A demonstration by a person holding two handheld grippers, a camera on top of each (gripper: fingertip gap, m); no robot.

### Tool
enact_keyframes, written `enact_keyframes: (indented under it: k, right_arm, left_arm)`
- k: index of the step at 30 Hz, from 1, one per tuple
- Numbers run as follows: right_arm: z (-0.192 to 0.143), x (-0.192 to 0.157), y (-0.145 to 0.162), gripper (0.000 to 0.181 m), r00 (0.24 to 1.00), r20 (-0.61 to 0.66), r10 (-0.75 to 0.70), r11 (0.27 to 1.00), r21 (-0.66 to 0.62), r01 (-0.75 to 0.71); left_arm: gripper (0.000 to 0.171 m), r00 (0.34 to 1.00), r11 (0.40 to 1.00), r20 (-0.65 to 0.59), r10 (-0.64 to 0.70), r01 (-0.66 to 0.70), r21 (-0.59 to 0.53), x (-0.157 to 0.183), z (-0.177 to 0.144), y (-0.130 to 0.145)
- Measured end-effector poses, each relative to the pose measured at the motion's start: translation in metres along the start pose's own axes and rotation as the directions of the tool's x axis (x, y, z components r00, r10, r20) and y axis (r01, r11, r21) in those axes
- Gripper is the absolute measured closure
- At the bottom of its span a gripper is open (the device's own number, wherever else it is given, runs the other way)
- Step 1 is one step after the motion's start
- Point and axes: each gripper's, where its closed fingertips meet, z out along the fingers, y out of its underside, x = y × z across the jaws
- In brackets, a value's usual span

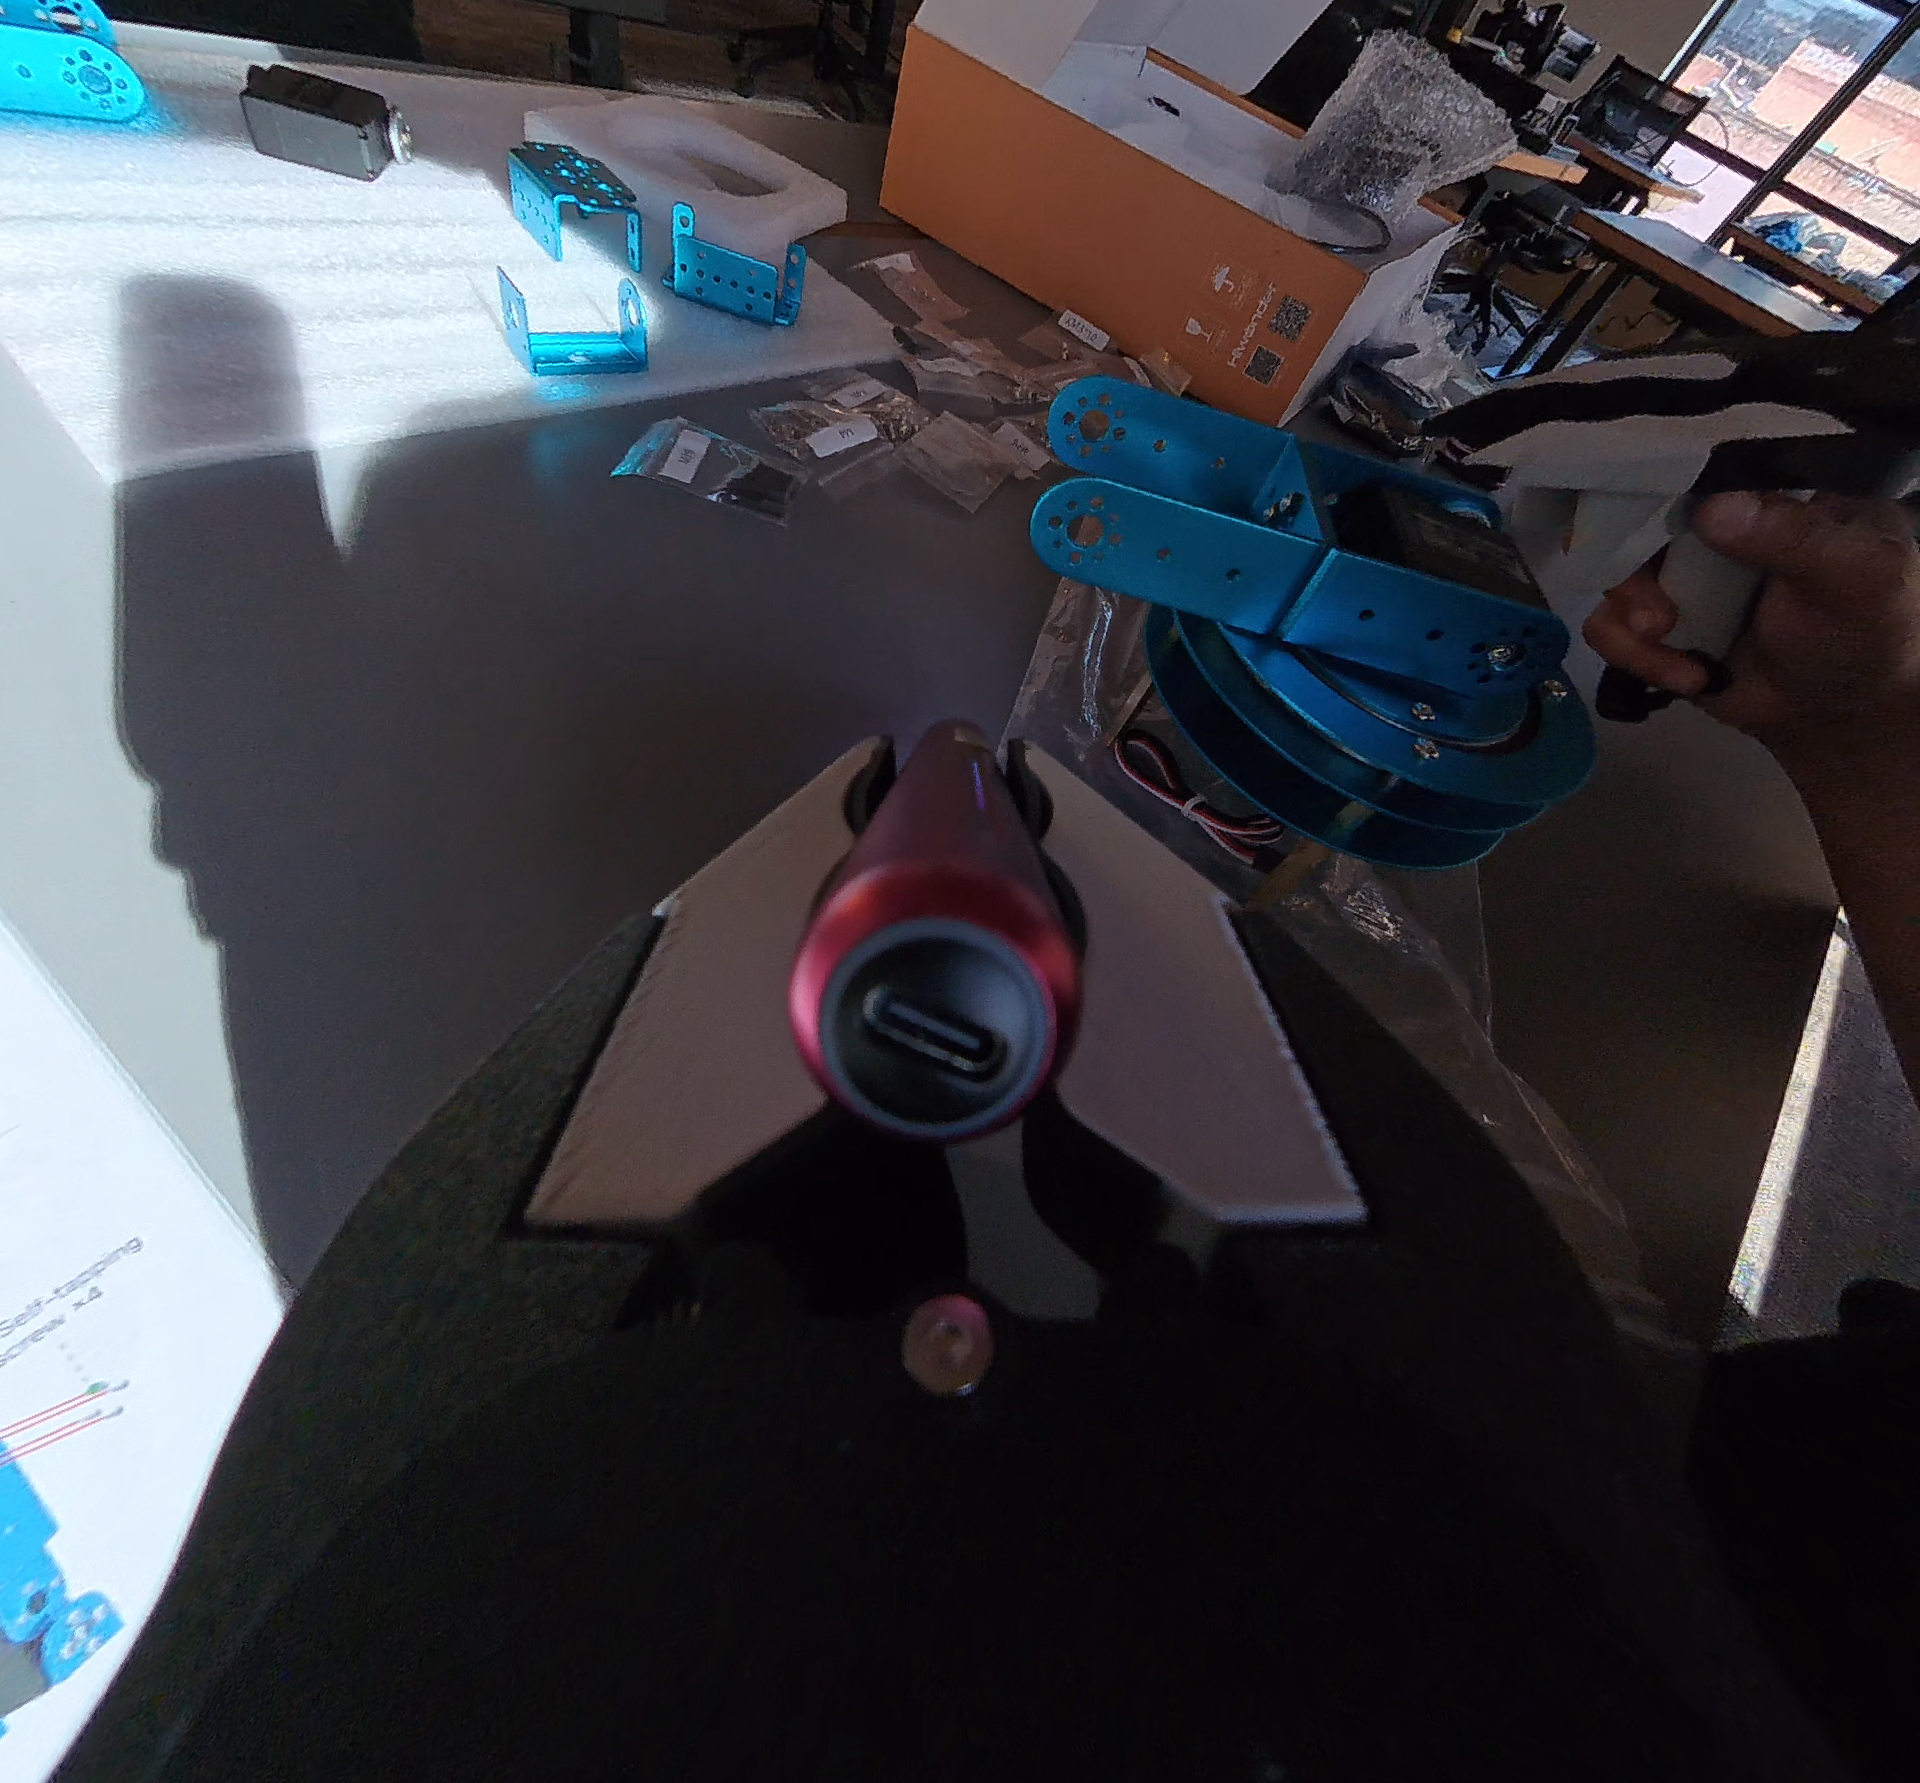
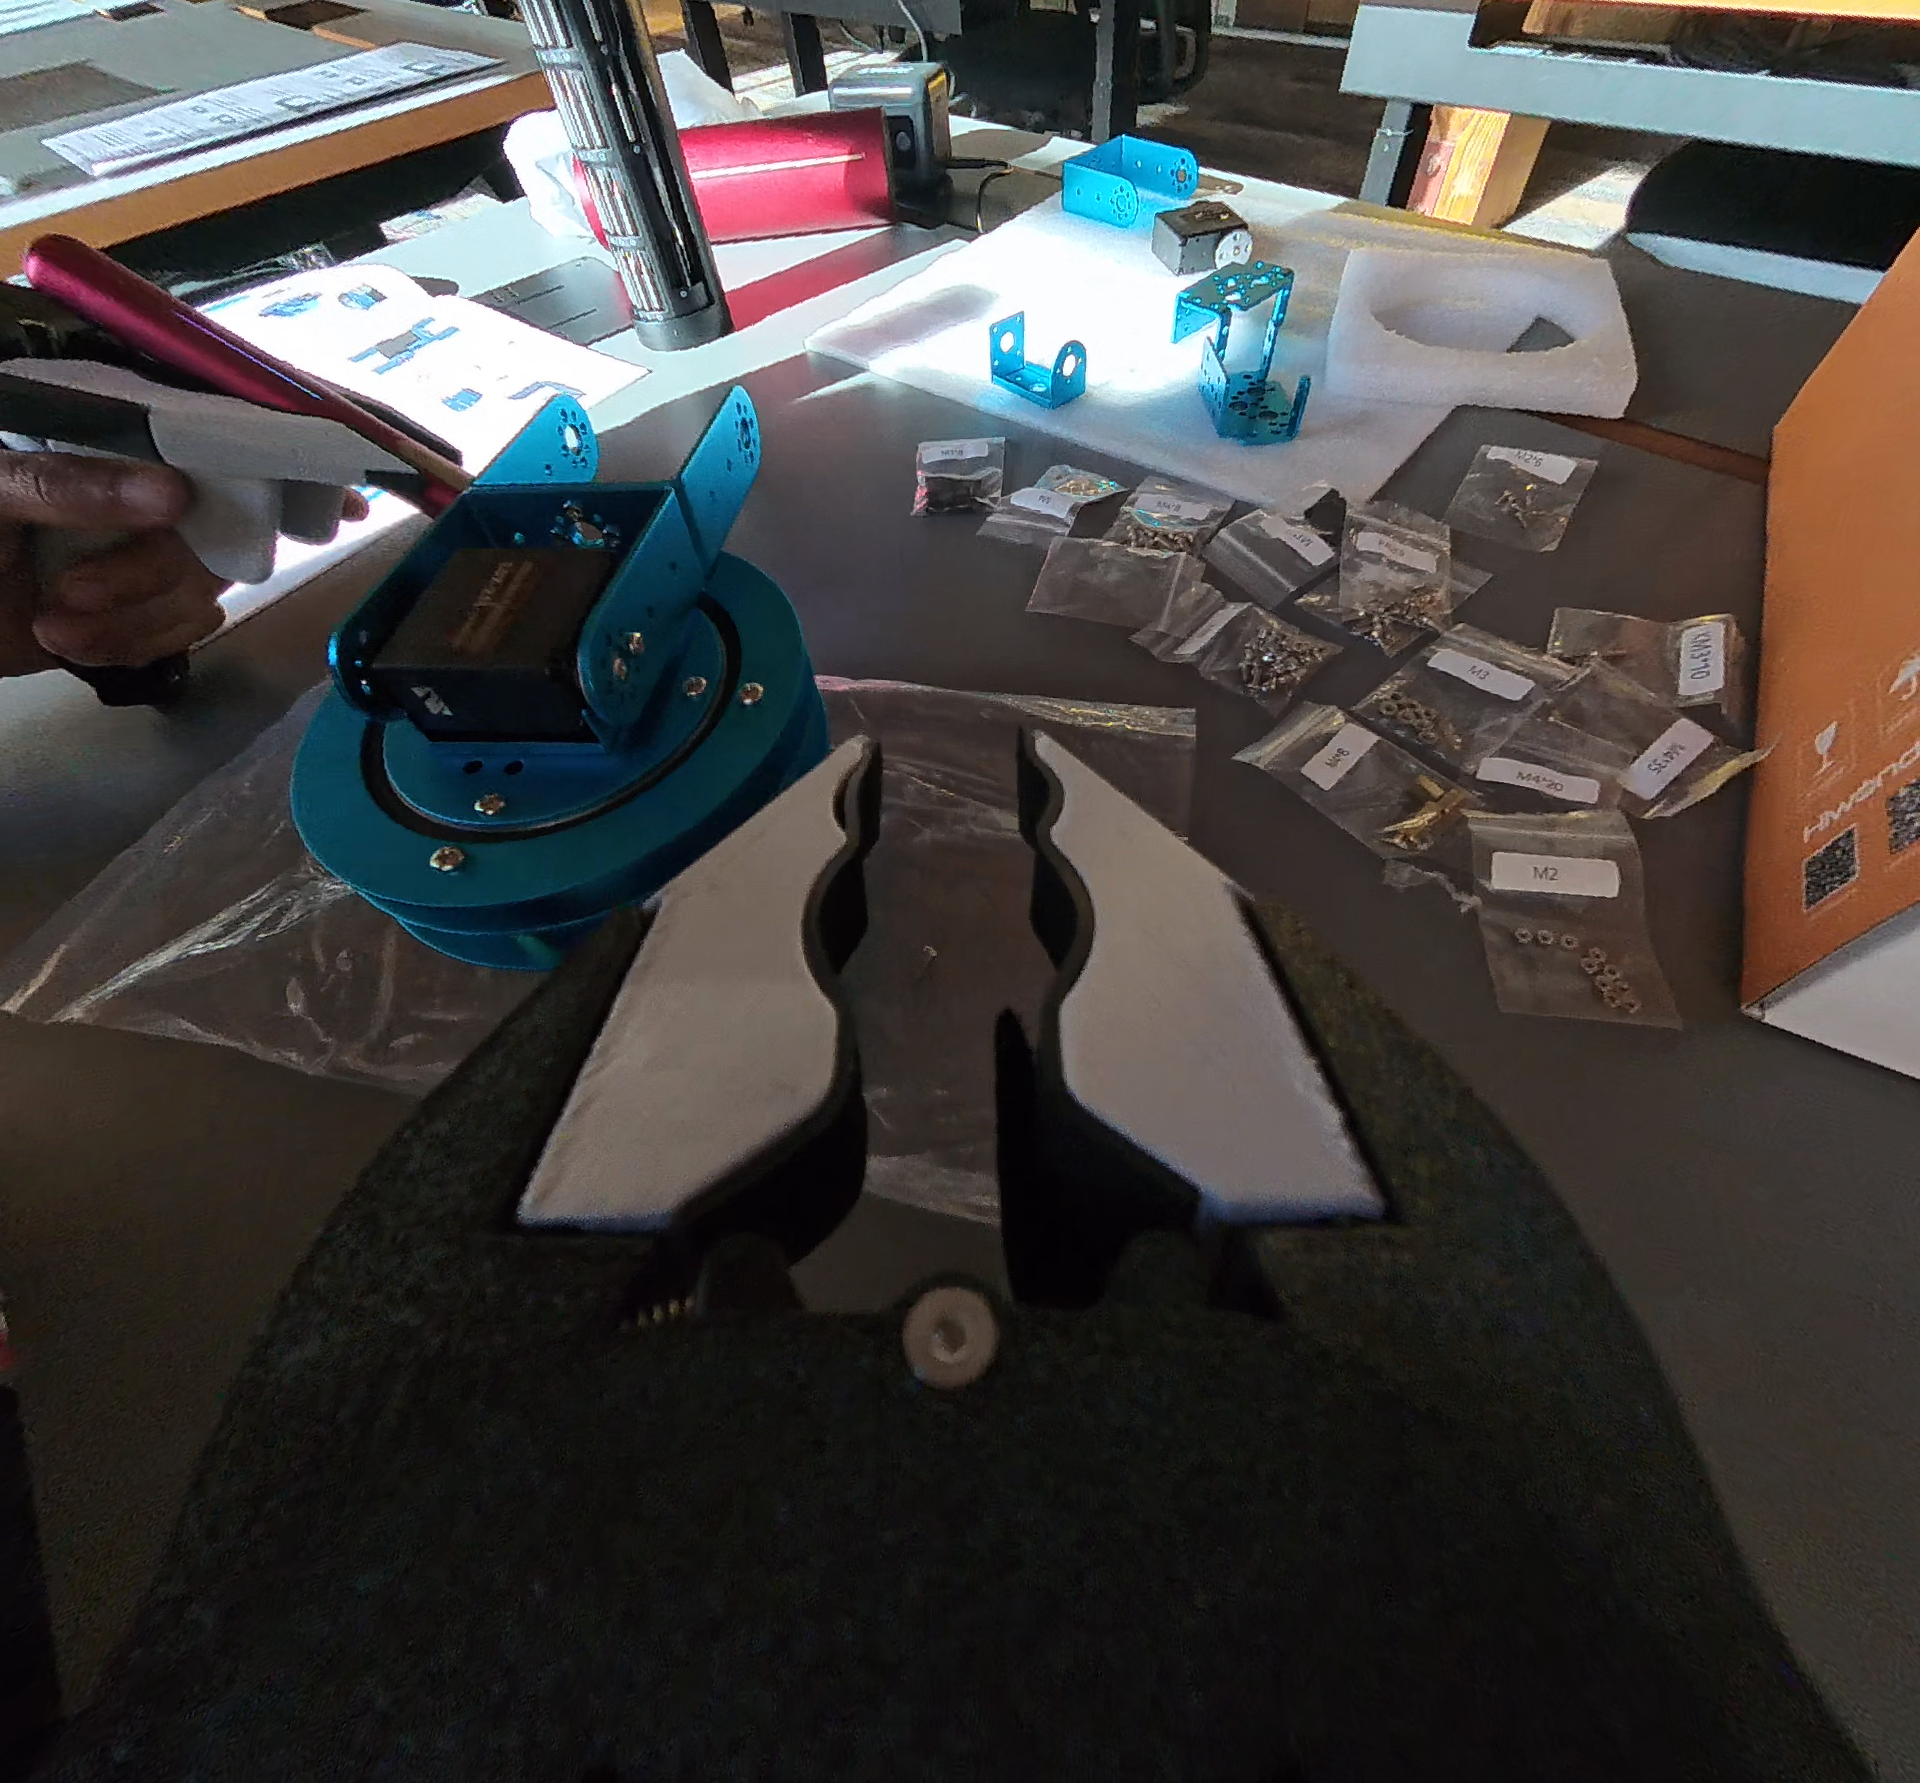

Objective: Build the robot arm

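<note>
The red screwdriver's (image 1: 935,944) tip is blurring out of sight beyond the left gripper (image 1: 948,757), whose jaws are clamping its barrel. The right gripper (image 2: 948,746) is hovering narrowly parted and empty beside the blue turntable assembly (image 2: 551,694), mid-worktop.

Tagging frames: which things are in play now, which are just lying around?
In play:
left claw, shut on the red screwdriver
blue turntable, screwdriver tip at its bracket
right claw, open, empty

Lying around:
screw bags
loose blue brackets
orange box
foam sheet
</note>
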Motion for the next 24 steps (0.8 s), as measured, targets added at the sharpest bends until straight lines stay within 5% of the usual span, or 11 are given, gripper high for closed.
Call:
enact_keyframes:
  k: [7, 13, 19, 24]
  right_arm:
    - [-0.004, -0.022, -0.019, 0.156, 0.999, 0.035, -0.031, 0.998, 0.059, 0.029]
    - [0.002, -0.103, -0.036, 0.154, 0.965, 0.227, -0.129, 0.99, 0.089, 0.112]
    - [0.031, -0.173, -0.011, 0.149, 0.942, 0.265, -0.206, 0.975, -0.023, 0.219]
    - [0.044, -0.189, 0.011, 0.149, 0.962, 0.215, -0.169, 0.982, -0.041, 0.182]
  left_arm:
    - [0.151, 0.999, 0.998, -0.052, 0.005, -0.002, 0.059, 0.012, -0.031, -0.011]
    - [0.151, 0.981, 0.984, -0.182, -0.072, 0.1, 0.15, 0.034, -0.076, -0.026]
    - [0.151, 0.932, 0.969, -0.329, -0.149, 0.204, 0.14, 0.064, -0.096, -0.022]
    - [0.151, 0.898, 0.959, -0.393, -0.196, 0.26, 0.116, 0.077, -0.102, -0.011]
